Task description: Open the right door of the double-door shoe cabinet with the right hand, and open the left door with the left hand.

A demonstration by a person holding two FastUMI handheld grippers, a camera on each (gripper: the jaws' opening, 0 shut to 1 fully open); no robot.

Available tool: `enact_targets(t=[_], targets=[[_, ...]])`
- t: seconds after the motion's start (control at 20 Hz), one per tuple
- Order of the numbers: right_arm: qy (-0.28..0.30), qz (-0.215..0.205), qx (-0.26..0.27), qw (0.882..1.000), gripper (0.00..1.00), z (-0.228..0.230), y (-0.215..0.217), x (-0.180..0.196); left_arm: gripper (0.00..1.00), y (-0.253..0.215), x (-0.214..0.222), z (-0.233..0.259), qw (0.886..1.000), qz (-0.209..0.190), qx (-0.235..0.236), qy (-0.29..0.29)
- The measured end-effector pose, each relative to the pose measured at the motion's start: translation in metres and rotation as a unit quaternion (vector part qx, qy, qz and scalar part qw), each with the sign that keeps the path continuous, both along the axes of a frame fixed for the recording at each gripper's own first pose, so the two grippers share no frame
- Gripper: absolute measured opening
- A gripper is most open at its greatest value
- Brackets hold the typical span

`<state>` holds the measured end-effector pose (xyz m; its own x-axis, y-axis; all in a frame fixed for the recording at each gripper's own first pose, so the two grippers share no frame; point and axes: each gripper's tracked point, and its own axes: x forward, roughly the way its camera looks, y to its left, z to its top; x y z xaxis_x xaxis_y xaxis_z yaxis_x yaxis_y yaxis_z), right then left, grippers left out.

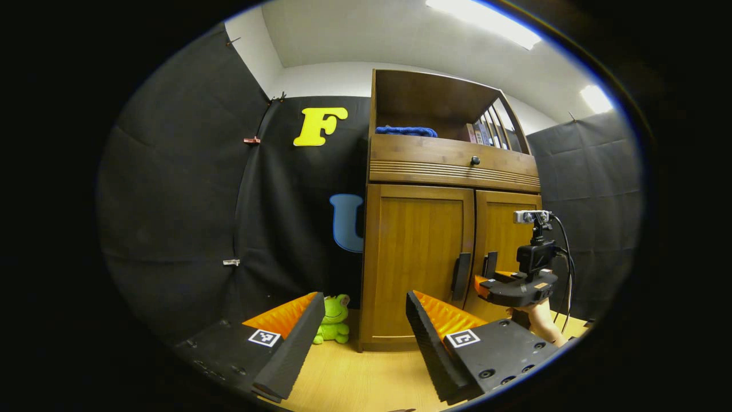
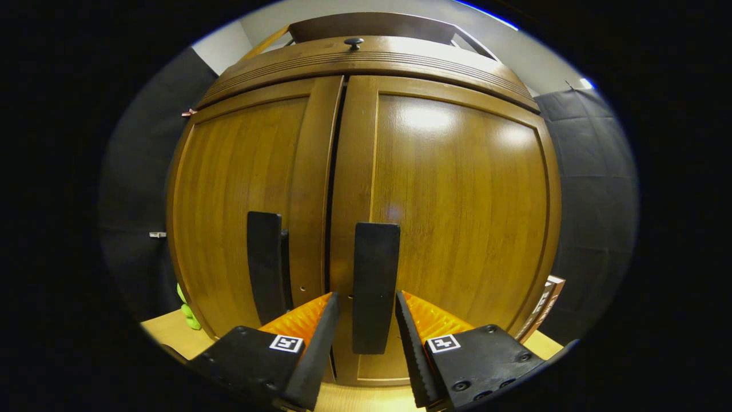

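The wooden shoe cabinet (image 1: 423, 229) stands with both doors shut. In the right gripper view, the right door (image 2: 463, 212) carries a black vertical handle (image 2: 375, 274), and my right gripper (image 2: 366, 296) is open with one finger on each side of that handle, narrow gaps showing. The left door (image 2: 240, 200) has its own black handle (image 2: 265, 263), untouched. In the left gripper view, my left gripper (image 1: 360, 329) hangs open and empty, well back from the left door (image 1: 420, 257) and its handle (image 1: 461, 276). Farther off, the right gripper (image 1: 517, 286) sits at the right handle (image 1: 490, 264).
A green frog toy (image 1: 334, 320) sits on the wooden floor (image 1: 354, 377) beside the cabinet's left corner. Above the doors is a drawer with a dark knob (image 1: 474, 161), and a shelf holding a blue cloth (image 1: 406, 130) and books (image 1: 486, 134). A hand (image 1: 540, 320) holds the right gripper.
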<state>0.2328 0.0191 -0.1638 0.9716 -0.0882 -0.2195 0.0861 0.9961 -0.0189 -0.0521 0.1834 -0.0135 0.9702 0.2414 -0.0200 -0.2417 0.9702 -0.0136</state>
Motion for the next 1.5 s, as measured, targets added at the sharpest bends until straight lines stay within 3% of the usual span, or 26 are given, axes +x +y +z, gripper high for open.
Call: enact_targets(t=[0.1, 0.15, 0.25, 0.3, 0.35, 0.4, 0.7, 1.05, 1.1, 1.5], targets=[[-0.005, 0.001, -0.003, 1.0, 0.42, -0.003, -0.001, 0.008, 0.9, 0.0, 0.0, -0.002, 1.0, 0.003, 0.003, 0.002], [-0.008, 0.01, -0.011, 1.0, 0.42, -0.005, 0.0, 0.008, 0.9, 0.0, 0.0, -0.002, 1.0, 0.005, 0.004, 0.004], [-0.008, 0.021, -0.011, 1.0, 0.2, -0.003, 0.0, 0.003, 0.89, -0.001, 0.001, -0.003, 1.0, 0.007, 0.004, 0.007], [-0.006, 0.025, -0.009, 1.0, 0.24, -0.002, 0.0, 0.0, 0.9, -0.003, 0.001, -0.004, 1.0, 0.006, 0.003, 0.009], [-0.006, 0.03, -0.01, 0.999, 0.24, 0.0, 0.001, -0.003, 0.87, -0.004, 0.001, -0.004, 1.0, 0.006, 0.003, 0.011], [-0.005, 0.033, -0.008, 0.999, 0.2, 0.002, 0.001, -0.008, 0.9, -0.006, 0.001, -0.005, 1.0, 0.005, 0.003, 0.013], [0.002, 0.061, -0.002, 0.998, 0.24, 0.006, -0.005, -0.045, 0.87, -0.034, -0.006, -0.004, 1.0, -0.012, 0.001, 0.014], [-0.004, 0.078, 0.001, 0.997, 0.24, 0.023, -0.021, -0.088, 0.9, -0.08, -0.01, 0.008, 0.998, -0.056, 0.0, -0.005], [-0.006, 0.08, 0.001, 0.997, 0.24, 0.024, -0.025, -0.097, 0.86, -0.086, -0.01, 0.008, 0.998, -0.061, 0.0, -0.005], [-0.014, 0.07, -0.008, 0.997, 0.24, 0.039, -0.064, -0.155, 0.89, -0.146, 0.004, 0.0, 0.991, -0.131, 0.001, -0.007]])
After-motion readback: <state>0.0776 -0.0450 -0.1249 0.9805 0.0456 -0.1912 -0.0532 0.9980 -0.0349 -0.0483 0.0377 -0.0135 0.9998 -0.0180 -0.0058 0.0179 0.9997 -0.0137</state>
